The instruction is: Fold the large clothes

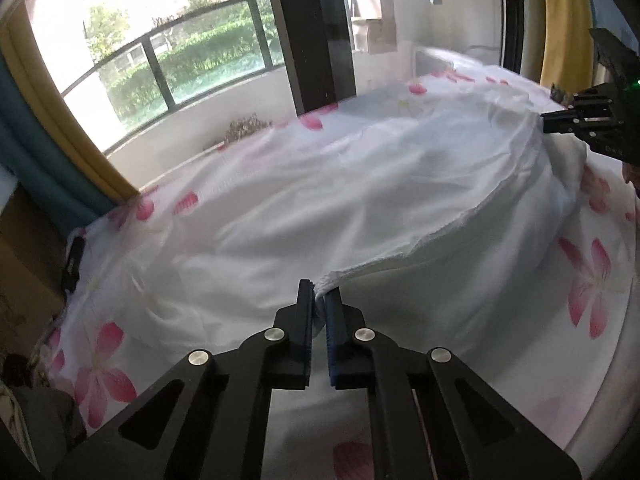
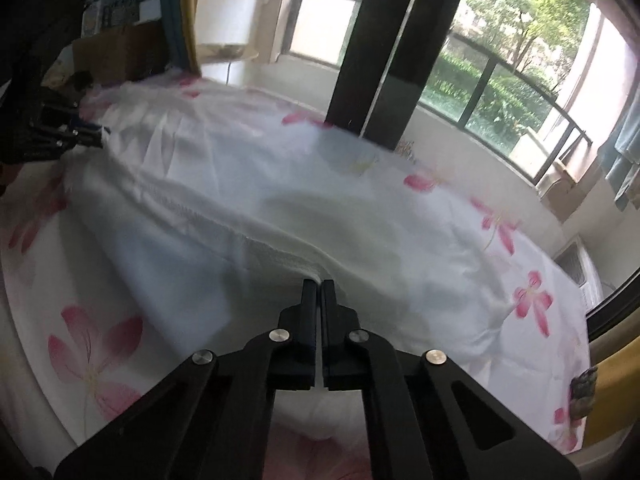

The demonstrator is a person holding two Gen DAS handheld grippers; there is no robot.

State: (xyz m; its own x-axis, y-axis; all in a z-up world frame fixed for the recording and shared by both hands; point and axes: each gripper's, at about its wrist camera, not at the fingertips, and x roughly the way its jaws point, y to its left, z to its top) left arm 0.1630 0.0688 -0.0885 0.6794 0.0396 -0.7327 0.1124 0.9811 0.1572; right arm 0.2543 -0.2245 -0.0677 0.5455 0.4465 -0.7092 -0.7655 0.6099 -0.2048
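Your right gripper is cut off by the frame edge in the left view; your left gripper is dark and half lost at the edge in the right. The garment is motion-blurred there, its hem smeared, its type unreadable

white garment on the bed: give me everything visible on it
The white garment is plain, thin, slightly sheer-looking fabric, wrinkled, with a frayed or ribbed hem edge. It is spread across the flowered bedsheet, its near edge lifted off the bed and stretched between the two grippers. The left gripper is clamped on one corner, the right gripper on the other end of that edge. What kind of garment it is cannot be told.
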